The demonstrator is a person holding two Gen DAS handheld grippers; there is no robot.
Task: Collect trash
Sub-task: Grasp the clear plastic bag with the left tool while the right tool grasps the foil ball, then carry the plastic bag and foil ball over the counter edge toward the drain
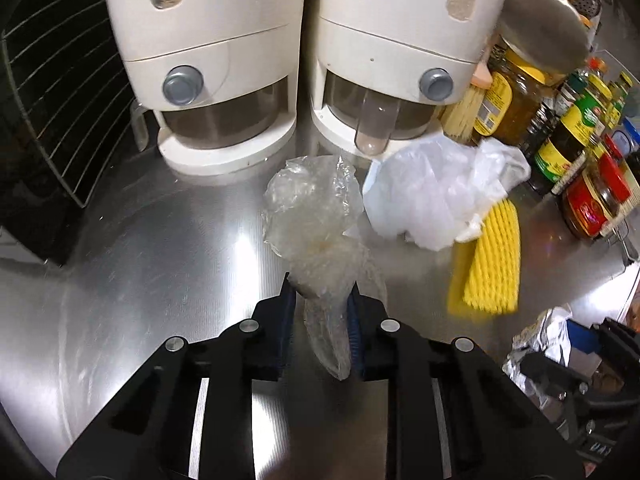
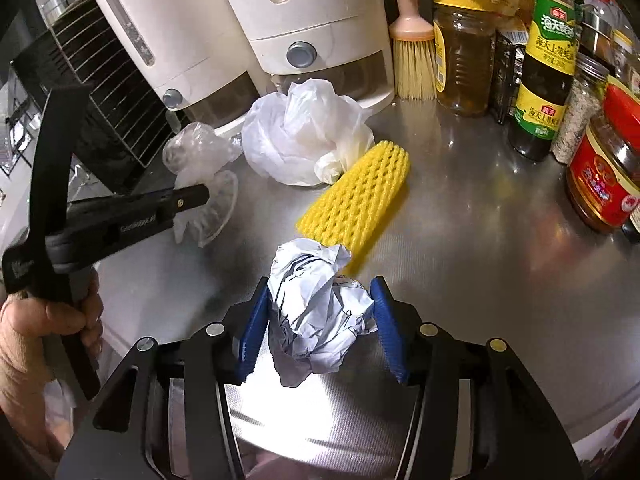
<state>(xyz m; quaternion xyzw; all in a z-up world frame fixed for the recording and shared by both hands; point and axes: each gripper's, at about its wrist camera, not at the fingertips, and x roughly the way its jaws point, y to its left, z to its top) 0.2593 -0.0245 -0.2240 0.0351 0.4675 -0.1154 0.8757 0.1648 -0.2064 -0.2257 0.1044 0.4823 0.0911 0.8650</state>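
Steel counter (image 1: 140,240) everywhere. Left wrist view: the left gripper (image 1: 322,292) is clamped on a clear bag (image 1: 312,216), which bunches up just ahead of its tips. A white bag (image 1: 436,188) and yellow foam net (image 1: 492,264) lie ahead to its right, with two dispensers (image 1: 216,60) behind.

Right wrist view: the right gripper (image 2: 320,312) is squeezing a paper wad (image 2: 316,312) between its blue pads (image 2: 254,328). That net sits just past the tips, touching the wad, with jars (image 2: 548,60) off to the right.

Both wrist cameras are looking down close over the steel counter (image 1: 140,240), facing the dispensers (image 2: 320,20), sharing the yellow net (image 1: 492,256).
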